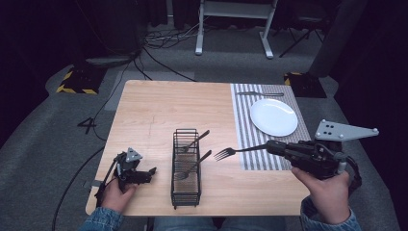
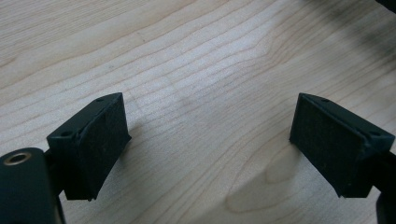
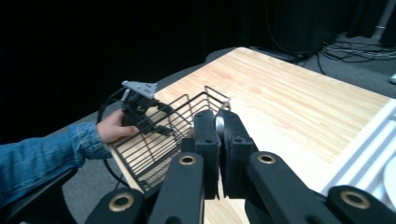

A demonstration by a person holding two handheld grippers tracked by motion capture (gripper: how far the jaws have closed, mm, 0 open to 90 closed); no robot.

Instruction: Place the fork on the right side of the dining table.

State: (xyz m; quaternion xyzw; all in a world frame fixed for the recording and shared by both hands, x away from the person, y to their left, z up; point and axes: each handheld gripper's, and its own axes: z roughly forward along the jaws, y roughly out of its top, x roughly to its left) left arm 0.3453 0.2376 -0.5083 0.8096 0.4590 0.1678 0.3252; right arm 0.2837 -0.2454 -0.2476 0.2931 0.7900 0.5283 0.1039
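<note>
A silver fork (image 1: 235, 151) hangs level over the table, tines pointing left, between the wire basket (image 1: 173, 163) and the striped placemat (image 1: 245, 125). My right gripper (image 1: 272, 146) is shut on its handle. In the right gripper view the jaws (image 3: 220, 130) press together on a sliver of metal (image 3: 219, 122), with the basket (image 3: 154, 140) beyond them. My left gripper (image 1: 150, 174) rests at the table's front left, left of the basket. Its jaws (image 2: 210, 149) stand open over bare wood, with nothing between the pads (image 2: 100, 144).
The black wire basket holds two more utensils (image 1: 197, 139). A white plate (image 1: 273, 117) sits on the placemat, and another utensil (image 1: 260, 94) lies at the mat's far end. Cables and a frame's white legs (image 1: 199, 43) are on the floor behind the table.
</note>
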